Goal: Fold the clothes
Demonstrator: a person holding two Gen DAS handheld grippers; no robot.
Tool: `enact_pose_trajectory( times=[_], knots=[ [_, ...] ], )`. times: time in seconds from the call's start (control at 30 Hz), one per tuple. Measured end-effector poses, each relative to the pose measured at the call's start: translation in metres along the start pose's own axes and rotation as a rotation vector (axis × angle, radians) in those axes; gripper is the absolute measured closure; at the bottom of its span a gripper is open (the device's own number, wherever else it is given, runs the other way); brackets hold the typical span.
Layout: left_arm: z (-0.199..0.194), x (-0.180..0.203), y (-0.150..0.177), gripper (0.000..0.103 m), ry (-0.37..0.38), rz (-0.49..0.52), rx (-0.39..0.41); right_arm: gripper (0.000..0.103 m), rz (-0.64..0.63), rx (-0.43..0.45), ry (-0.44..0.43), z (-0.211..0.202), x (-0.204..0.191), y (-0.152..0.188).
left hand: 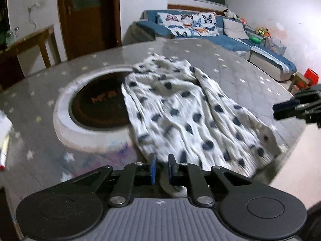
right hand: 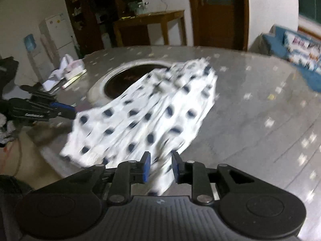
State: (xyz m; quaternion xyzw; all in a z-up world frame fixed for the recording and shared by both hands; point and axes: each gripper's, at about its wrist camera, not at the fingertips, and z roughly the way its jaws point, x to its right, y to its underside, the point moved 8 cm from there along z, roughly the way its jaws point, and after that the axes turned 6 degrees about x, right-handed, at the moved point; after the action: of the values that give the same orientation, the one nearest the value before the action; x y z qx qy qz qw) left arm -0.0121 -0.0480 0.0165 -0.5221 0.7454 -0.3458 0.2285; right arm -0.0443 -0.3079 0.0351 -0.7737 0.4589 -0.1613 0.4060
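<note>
Where sofa [left hand: 230, 38] stands — star-speckled table [left hand: 250, 76].

A white garment with dark spots [left hand: 180, 110] is lying crumpled across the grey star-patterned table [left hand: 40, 140], partly covering its round dark inset [left hand: 98, 104]. The left tongs [left hand: 161, 167] are pinching its near edge; the right tongs [left hand: 280, 110] are hovering at the table's right edge.

You are in a home living room. Far across the star-patterned table [left hand: 230, 68] sits a blue sofa [left hand: 236, 42] with a butterfly-print cushion [left hand: 190, 25] and soft toys [left hand: 230, 14]. Far left you have a white fridge [right hand: 58, 34], a dark shelf unit [right hand: 88, 12], a wooden side table [right hand: 152, 20] and a wooden door [left hand: 88, 14].
</note>
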Motion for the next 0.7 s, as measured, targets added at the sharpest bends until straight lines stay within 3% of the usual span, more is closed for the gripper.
enact_pose_trajectory(
  times=[0.1, 0.13, 0.5, 0.7],
  knots=[
    [0.013, -0.010, -0.017, 0.064, -0.042, -0.009, 0.020, 0.079, -0.018, 0.021, 0.030, 0.012, 0.013, -0.021],
    [0.019, -0.013, -0.023, 0.061, -0.060, -0.006, 0.029, 0.079, -0.021, 0.026, 0.037, 0.020, 0.019, -0.029],
    [0.100, -0.042, -0.092, 0.058, -0.144, -0.043, 0.069, 0.079, -0.048, 0.051, 0.086, 0.126, 0.082, -0.126],
    [0.148, -0.055, -0.116, 0.057, -0.160, -0.044, 0.035, 0.078, -0.046, 0.022, 0.083, 0.191, 0.106, -0.152]
  ],
)
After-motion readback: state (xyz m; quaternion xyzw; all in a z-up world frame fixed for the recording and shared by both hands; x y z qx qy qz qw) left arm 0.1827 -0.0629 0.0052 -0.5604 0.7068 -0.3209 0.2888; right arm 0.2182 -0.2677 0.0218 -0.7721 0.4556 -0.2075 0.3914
